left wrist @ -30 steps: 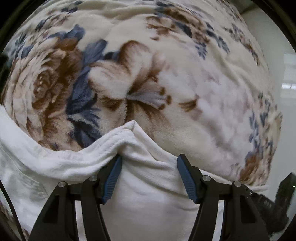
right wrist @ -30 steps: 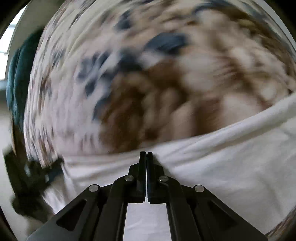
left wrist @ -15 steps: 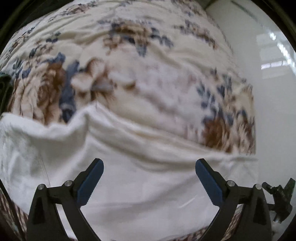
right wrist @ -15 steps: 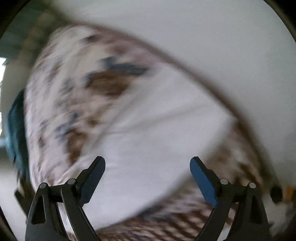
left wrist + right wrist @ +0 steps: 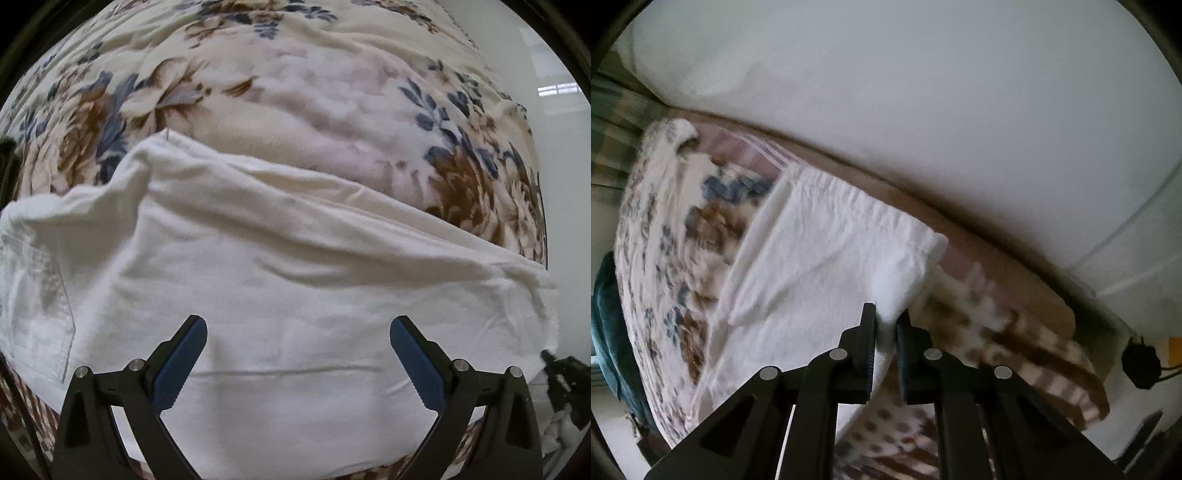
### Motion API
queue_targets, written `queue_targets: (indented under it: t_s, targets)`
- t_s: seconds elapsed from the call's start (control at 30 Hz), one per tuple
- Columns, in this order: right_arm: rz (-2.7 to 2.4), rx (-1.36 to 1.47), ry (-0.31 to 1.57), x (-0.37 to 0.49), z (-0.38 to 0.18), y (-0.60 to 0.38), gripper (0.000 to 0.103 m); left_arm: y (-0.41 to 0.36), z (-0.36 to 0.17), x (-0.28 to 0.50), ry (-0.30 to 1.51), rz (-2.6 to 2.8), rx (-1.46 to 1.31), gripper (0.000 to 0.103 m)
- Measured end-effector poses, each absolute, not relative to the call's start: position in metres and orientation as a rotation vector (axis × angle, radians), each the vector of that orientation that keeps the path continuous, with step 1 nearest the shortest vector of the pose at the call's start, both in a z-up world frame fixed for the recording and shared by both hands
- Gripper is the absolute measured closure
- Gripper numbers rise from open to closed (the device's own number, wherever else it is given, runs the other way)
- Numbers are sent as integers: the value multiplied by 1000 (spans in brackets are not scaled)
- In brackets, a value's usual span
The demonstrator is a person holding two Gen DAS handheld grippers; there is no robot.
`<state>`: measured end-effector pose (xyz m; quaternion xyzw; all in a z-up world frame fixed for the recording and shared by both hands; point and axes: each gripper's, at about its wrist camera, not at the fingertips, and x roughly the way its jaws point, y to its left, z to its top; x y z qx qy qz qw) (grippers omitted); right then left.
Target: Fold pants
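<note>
**Right gripper pinched the waistband corner as the left let go**

Between the right gripper's jaws sat a bunched corner of the white pants. The jaws were closing, down to a narrow gap with cloth filling it, where half a second before they had stood wide over the fabric with nothing in them. Just ahead of the tips the gathered waistband ran away to the upper left, and the rest of the garment spread out to the left of the jaws. Beyond that lay the floral blanket, with the pale wall above. The view was somewhat smeared, so whether the pinch took one layer or two could not be told.

The left gripper stood with its jaws wide and empty, pointing down over the pants. A second earlier they had been half closed around a raised ridge of the cloth. That ridge now lay released, well ahead of the tips and to their left, as a loose peak at the far folded edge. The same blanket filled the view beyond it.

Taken together, one fold seemed to have been laid down and let go, and the right hand had moved to the waistband end to take hold for the next. The left was free to pin or to take a matching corner.
</note>
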<state>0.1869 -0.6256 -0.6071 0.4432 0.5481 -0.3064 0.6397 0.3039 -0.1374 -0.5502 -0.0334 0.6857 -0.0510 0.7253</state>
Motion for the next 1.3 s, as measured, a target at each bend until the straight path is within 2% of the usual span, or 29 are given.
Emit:
queue_targets:
  t_s: [0.07,0.13,0.2,0.23,0.27,0.4,0.47,0.57,0.63,0.77,0.8,0.83,0.97,1.03,1.07,1.1,1.13,1.17,1.2,1.3]
  targets:
    - [-656,1099,1311,186,-633,-629,86,-138,-550,307,1507,-110,-71,1]
    - [-607,1205,1302,180,-645,-636,75,-139,-552,311,1503,-110,-76,1]
    - [-602,1238,1247,167,-637,-642,40,-137,-555,315,1500,-120,-91,1]
    - [-600,1239,1229,163,-634,-643,34,-138,-561,317,1511,-130,-105,1]
    - [-585,1243,1223,160,-635,-642,30,-138,-568,316,1522,-128,-112,1]
    - [-447,1201,1283,173,-655,-631,28,-137,-594,321,1559,-118,-116,0]
    - [-380,1157,1229,185,-653,-629,28,-143,-604,326,1580,-104,-82,0]
    - [-294,1189,1086,189,-643,-635,35,-151,-608,334,1634,-76,-47,0]
    - [-280,1232,1030,188,-645,-640,35,-147,-603,340,1649,-57,-125,0]
    - [-294,1302,993,180,-667,-649,36,-127,-574,342,1545,-49,-323,0]
    - [-299,1317,967,179,-667,-651,66,-124,-569,342,1529,-48,-342,0]
    - [-327,1312,924,174,-659,-654,92,-121,-565,341,1514,-38,-358,0]
    - [-273,1256,780,169,-629,-646,92,-109,-564,338,1511,-18,-359,0]
    - [-253,1246,810,175,-636,-646,84,-98,-571,338,1515,-16,-346,0]
    - [-238,1275,849,177,-648,-649,67,-97,-575,337,1517,-13,-338,0]
    - [-233,1319,913,182,-667,-650,67,-97,-577,336,1519,-13,-335,0]
    - [-237,1349,921,182,-677,-652,73,-97,-581,337,1520,-12,-333,0]
    - [-260,1362,882,178,-680,-655,89,-97,-583,337,1518,-11,-331,0]
    - [-279,1353,877,178,-679,-656,97,-97,-583,337,1512,-10,-330,0]
    - [-406,1230,828,166,-640,-654,98,-88,-576,337,1477,-13,-332,0]
